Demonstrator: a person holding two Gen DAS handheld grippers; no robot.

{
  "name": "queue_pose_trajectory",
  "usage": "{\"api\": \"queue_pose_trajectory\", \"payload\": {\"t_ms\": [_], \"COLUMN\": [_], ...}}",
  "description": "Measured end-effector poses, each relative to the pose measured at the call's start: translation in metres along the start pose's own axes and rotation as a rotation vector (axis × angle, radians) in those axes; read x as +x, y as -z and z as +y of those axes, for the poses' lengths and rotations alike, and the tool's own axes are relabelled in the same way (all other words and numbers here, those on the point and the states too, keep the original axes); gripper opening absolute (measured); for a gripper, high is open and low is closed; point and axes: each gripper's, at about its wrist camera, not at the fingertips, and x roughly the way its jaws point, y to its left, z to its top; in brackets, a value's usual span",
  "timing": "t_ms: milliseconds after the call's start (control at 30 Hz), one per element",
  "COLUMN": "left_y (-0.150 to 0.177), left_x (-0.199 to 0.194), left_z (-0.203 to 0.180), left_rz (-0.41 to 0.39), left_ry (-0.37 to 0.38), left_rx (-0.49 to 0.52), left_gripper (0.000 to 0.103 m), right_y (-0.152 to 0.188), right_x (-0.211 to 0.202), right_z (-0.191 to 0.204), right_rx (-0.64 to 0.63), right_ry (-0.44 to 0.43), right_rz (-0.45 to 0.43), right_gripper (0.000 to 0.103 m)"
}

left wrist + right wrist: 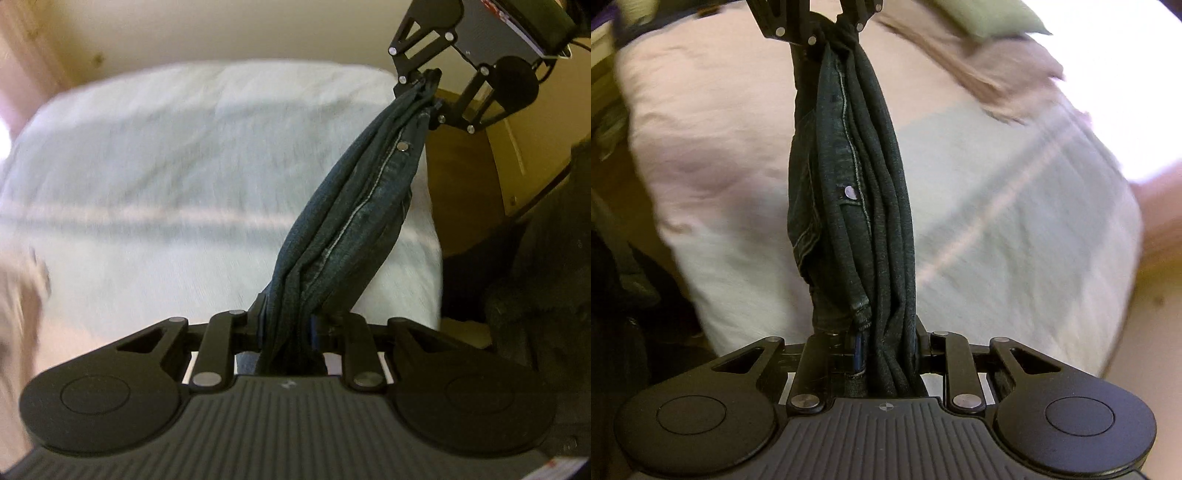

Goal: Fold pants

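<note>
Dark denim pants (351, 221) hang bunched into a thick rope between both grippers, lifted above the bed. My left gripper (288, 325) is shut on one end of the bundle. The right gripper (424, 92) shows at the upper right of the left wrist view, clamped on the other end. In the right wrist view the same pants (857, 192) run straight up from my right gripper (886, 343), shut on the fabric, to the left gripper (831, 33) at the top edge. A metal rivet (850, 192) and pale seam stitching show on the denim.
A pale bedspread (184, 184) covers the bed below the pants. A brown wooden piece of furniture (480, 184) stands off the bed's right side. Beige bedding (997, 70) and a green pillow (990, 14) lie at the far end in the right wrist view.
</note>
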Motion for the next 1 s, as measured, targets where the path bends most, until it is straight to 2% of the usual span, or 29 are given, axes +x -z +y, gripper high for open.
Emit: {"api": "queue_pose_trajectory", "payload": {"t_ms": [200, 333, 433, 533, 633, 667, 733, 800, 900, 933, 1000], "left_y": [-0.128, -0.203, -0.246, -0.269, -0.265, -0.253, -0.223, -0.186, -0.137, -0.124, -0.111], "left_x": [0.046, 0.092, 0.118, 0.129, 0.147, 0.161, 0.206, 0.272, 0.362, 0.379, 0.385], "left_z": [0.058, 0.104, 0.146, 0.179, 0.186, 0.182, 0.177, 0.174, 0.161, 0.153, 0.142], "left_rz": [-0.074, -0.087, -0.094, -0.130, -0.175, -0.193, -0.189, -0.129, -0.003, -0.003, -0.056], "left_ry": [-0.030, -0.054, -0.080, -0.158, -0.298, -0.361, -0.426, -0.415, -0.357, -0.372, -0.429], "left_rx": [0.126, 0.124, 0.095, 0.087, 0.168, 0.219, 0.266, 0.247, 0.232, 0.239, 0.241], "left_gripper": [0.018, 0.017, 0.017, 0.017, 0.017, 0.017, 0.017, 0.018, 0.019, 0.019, 0.020], "right_y": [0.053, 0.085, 0.096, 0.092, 0.088, 0.087, 0.093, 0.100, 0.101, 0.101, 0.105], "right_x": [-0.005, 0.018, 0.038, 0.054, 0.078, 0.091, 0.135, 0.201, 0.282, 0.295, 0.298], "right_z": [-0.104, -0.184, -0.245, -0.286, -0.293, -0.287, -0.269, -0.246, -0.222, -0.211, -0.194], "right_rx": [0.125, 0.157, 0.162, 0.151, 0.137, 0.138, 0.174, 0.199, 0.205, 0.203, 0.194], "right_ry": [0.138, 0.208, 0.263, 0.352, 0.453, 0.490, 0.536, 0.493, 0.350, 0.366, 0.450], "right_rz": [0.023, 0.032, 0.021, -0.014, -0.061, -0.076, -0.106, -0.082, 0.004, 0.018, 0.001], "right_gripper": [0.020, 0.020, 0.020, 0.020, 0.020, 0.020, 0.021, 0.022, 0.027, 0.029, 0.029]}}
